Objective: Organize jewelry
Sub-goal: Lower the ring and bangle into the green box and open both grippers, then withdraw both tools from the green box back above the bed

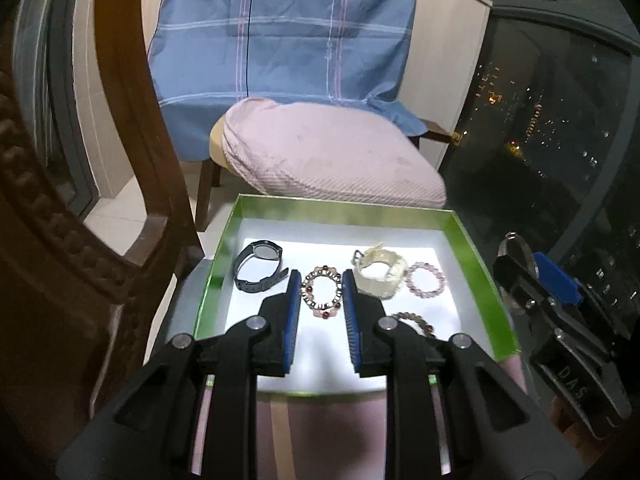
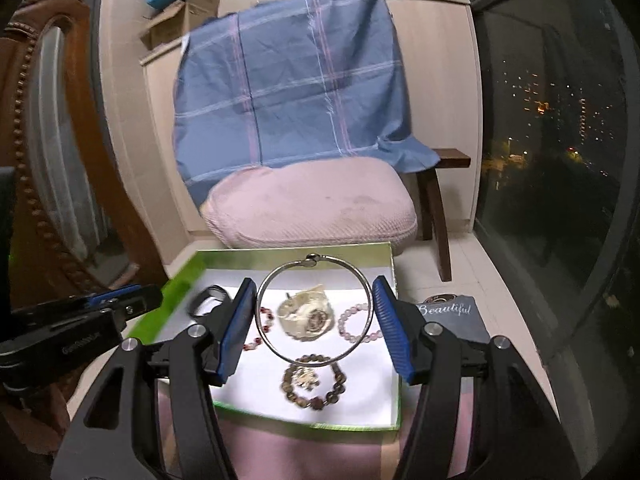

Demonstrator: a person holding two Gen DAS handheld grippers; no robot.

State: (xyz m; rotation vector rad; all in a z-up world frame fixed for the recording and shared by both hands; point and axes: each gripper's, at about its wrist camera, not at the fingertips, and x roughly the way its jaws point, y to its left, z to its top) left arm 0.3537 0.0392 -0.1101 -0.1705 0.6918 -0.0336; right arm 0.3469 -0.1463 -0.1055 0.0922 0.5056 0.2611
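A green-rimmed box (image 1: 472,248) with a white floor holds a black watch (image 1: 260,266), a red-and-white bead bracelet (image 1: 323,295), a cream watch (image 1: 380,272), a pink bead bracelet (image 1: 426,280) and a brown bead bracelet (image 1: 416,322). My left gripper (image 1: 322,280) is open and empty over the box, its fingers either side of the red-and-white bracelet. My right gripper (image 2: 315,286) is shut on a silver bangle (image 2: 316,312), held above the box (image 2: 384,256) over the cream watch (image 2: 306,314) and brown bracelet (image 2: 314,382). The right gripper also shows at the left wrist view's right edge (image 1: 520,256).
A chair with a pink cushion (image 1: 332,156) and a blue cloth (image 1: 284,40) stands behind the box. A carved wooden chair (image 1: 60,216) is at the left. A dark pouch marked "Beautiful" (image 2: 452,316) lies right of the box. A dark window (image 2: 552,140) is on the right.
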